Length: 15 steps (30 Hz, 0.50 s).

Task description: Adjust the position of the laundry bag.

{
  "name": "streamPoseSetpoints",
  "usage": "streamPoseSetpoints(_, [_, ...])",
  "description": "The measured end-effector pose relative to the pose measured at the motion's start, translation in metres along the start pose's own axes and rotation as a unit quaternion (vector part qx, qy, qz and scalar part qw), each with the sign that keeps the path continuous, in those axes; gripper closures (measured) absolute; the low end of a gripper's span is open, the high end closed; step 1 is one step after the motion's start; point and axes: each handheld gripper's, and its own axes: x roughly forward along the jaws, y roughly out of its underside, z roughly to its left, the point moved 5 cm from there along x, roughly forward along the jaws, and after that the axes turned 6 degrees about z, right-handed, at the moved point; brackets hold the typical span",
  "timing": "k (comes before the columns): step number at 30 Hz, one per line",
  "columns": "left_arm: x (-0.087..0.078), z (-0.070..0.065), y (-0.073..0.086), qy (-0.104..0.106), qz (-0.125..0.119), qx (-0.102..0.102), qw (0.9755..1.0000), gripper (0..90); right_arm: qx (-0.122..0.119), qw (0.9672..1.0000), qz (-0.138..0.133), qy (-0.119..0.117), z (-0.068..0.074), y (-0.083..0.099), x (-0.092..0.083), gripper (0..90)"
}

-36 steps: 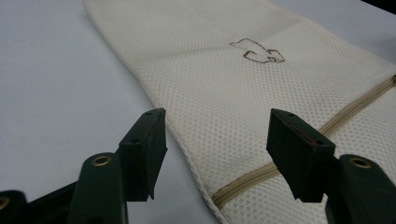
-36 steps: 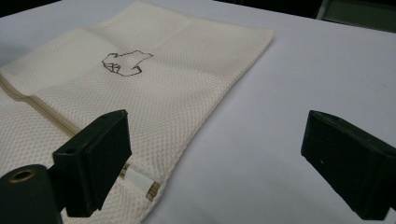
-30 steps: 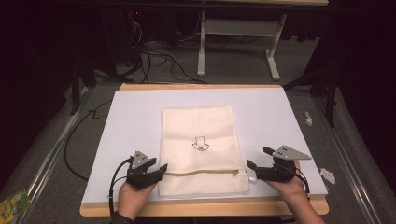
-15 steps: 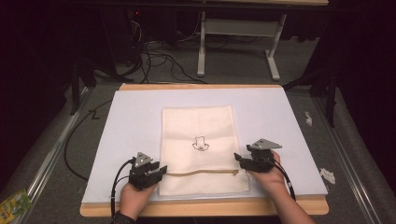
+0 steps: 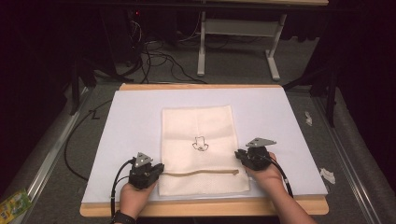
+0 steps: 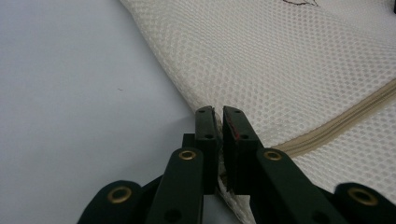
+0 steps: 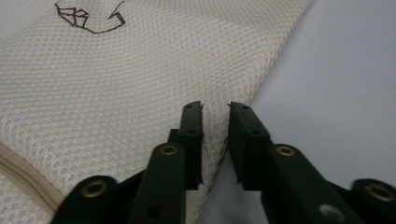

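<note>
A white sheet covered the wooden table. Beyond it stood a grey frame among cables on the floor, with paper scraps off to the right and a green packet at lower left. Nothing lay over the bag.

The left hand came up from the bottom edge, and the left gripper sat at the bag's left edge by the zip, its jaws almost closed on the mesh edge. The right hand reached in from the lower right; the right gripper straddled the bag's right edge, jaws apart.

The bag lay flat mid-sheet, cream mesh, rectangular, with a small dark drawing at its centre and a tan zip running across near its near end.
</note>
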Motion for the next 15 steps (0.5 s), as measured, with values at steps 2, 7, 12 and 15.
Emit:
streamPoseSetpoints(2, [-0.001,0.0,0.0,0.001,0.002,0.001,1.0,86.0,-0.006,1.0,0.0,0.001,0.0,-0.001,0.0,83.7])
streamPoseSetpoints(7, [-0.001,-0.003,-0.001,-0.017,0.006,0.016,0.9997,87.2,-0.009,1.0,-0.003,-0.001,0.001,-0.003,-0.002,87.0])
streamPoseSetpoints(12, [0.002,-0.006,-0.006,-0.027,0.018,0.026,0.9991,87.7,0.002,0.9999,-0.013,-0.007,-0.005,-0.005,-0.005,87.2])
streamPoseSetpoints(15, [0.007,-0.006,-0.012,-0.029,0.019,0.023,0.9991,87.8,0.008,0.9999,-0.014,-0.005,-0.01,-0.006,-0.006,87.3])
